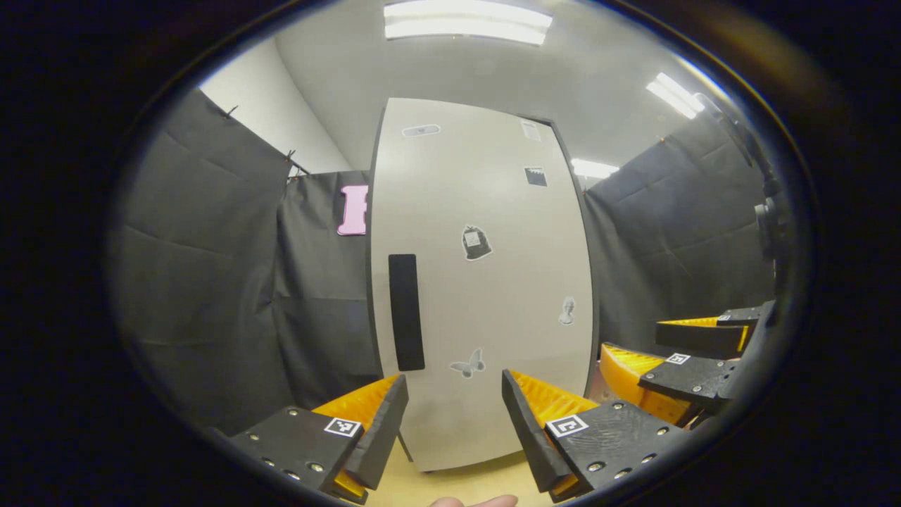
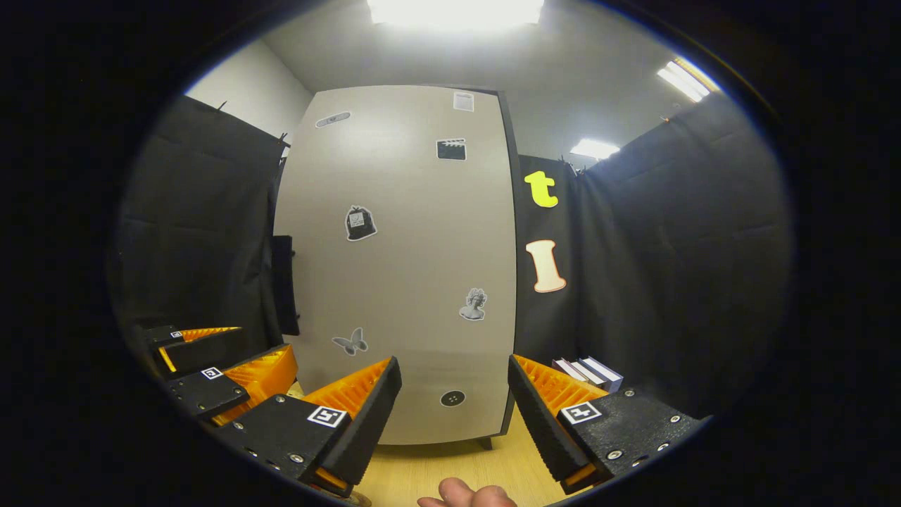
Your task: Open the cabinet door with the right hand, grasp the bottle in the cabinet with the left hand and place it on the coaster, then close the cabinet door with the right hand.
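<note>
A tall beige cabinet point(image 1: 486, 282) stands ahead with its door shut, several small stickers on the front and a dark vertical handle point(image 1: 406, 312) on its left edge. My left gripper point(image 1: 454, 401) is open, a short way in front of the door's lower part, with nothing between its fingers. The right gripper point(image 1: 693, 352) shows open at the right edge of the left gripper view. In the right gripper view the cabinet point(image 2: 401, 260) faces me, its handle point(image 2: 284, 285) at the left side. My right gripper point(image 2: 454, 387) is open and holds nothing. The left gripper point(image 2: 218, 362) shows at lower left.
The cabinet stands on a light wooden tabletop point(image 2: 457, 461). A few books point(image 2: 588, 372) lie to the right of the cabinet. Black cloth walls close in both sides. A fingertip point(image 2: 468, 493) shows at the bottom edge.
</note>
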Demonstrator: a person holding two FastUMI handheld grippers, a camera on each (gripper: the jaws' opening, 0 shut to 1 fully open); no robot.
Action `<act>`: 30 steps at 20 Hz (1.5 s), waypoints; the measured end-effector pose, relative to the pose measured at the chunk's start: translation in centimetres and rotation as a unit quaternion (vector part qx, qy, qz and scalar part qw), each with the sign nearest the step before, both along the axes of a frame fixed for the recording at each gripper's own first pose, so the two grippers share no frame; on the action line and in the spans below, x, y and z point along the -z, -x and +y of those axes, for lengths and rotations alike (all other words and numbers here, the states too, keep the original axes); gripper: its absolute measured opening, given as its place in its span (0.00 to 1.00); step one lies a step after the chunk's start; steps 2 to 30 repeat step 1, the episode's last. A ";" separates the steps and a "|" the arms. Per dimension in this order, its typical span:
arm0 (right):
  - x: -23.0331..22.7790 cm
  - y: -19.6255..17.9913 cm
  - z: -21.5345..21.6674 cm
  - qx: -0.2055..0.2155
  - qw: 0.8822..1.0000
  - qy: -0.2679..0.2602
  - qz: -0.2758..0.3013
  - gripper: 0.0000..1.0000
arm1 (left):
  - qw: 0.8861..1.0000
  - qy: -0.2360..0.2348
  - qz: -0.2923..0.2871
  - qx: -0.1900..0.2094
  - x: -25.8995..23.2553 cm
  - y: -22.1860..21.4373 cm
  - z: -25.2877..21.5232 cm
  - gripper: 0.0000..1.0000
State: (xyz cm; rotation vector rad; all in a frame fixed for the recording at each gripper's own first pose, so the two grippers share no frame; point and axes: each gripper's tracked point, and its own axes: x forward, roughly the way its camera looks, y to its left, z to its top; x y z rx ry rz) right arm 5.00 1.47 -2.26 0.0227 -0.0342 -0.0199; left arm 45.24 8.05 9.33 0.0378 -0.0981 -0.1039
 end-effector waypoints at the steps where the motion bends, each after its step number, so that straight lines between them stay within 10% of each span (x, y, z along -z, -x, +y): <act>1: 0.0 0.0 0.0 -0.001 1.000 -0.001 -0.001 0.94 | 1.000 -0.002 0.000 -0.002 0.1 0.0 0.2 0.80; 30: 0.0 0.0 0.0 -0.001 1.000 -0.001 -0.001 0.94 | 1.000 -0.002 0.000 -0.002 0.1 0.0 0.2 0.80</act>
